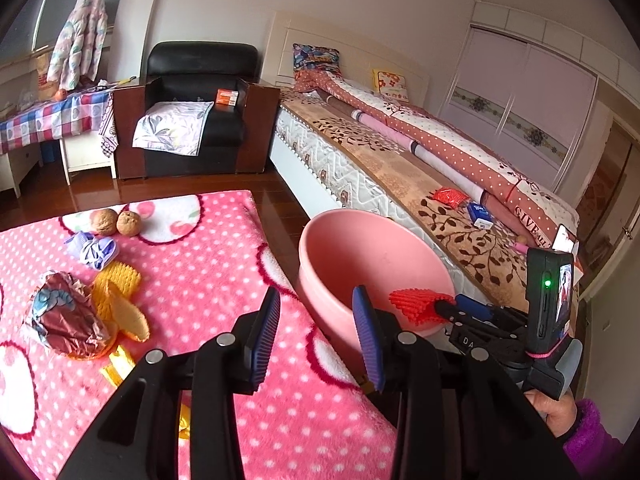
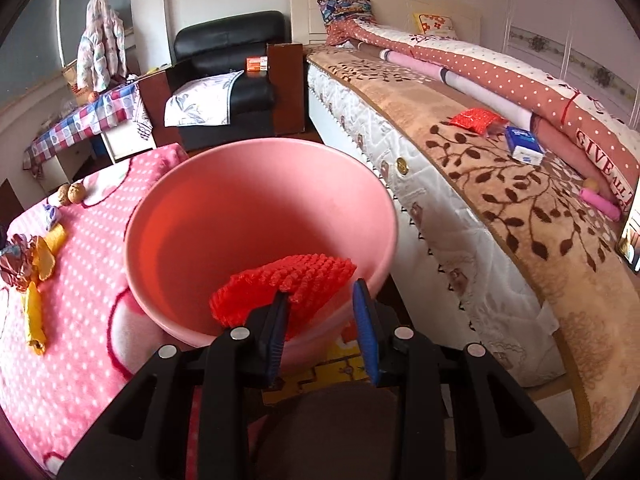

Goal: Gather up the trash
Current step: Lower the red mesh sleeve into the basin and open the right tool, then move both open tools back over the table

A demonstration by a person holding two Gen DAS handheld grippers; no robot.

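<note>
Red foam net (image 2: 284, 286) over pink basin (image 2: 160, 208), seemingly loose beside parted right gripper (image 2: 325, 312); left gripper (image 1: 316, 334) wide

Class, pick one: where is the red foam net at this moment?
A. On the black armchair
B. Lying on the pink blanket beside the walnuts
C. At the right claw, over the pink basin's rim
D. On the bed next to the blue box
C: the red foam net sits at the right claw, just over the near rim of the pink basin.
</note>
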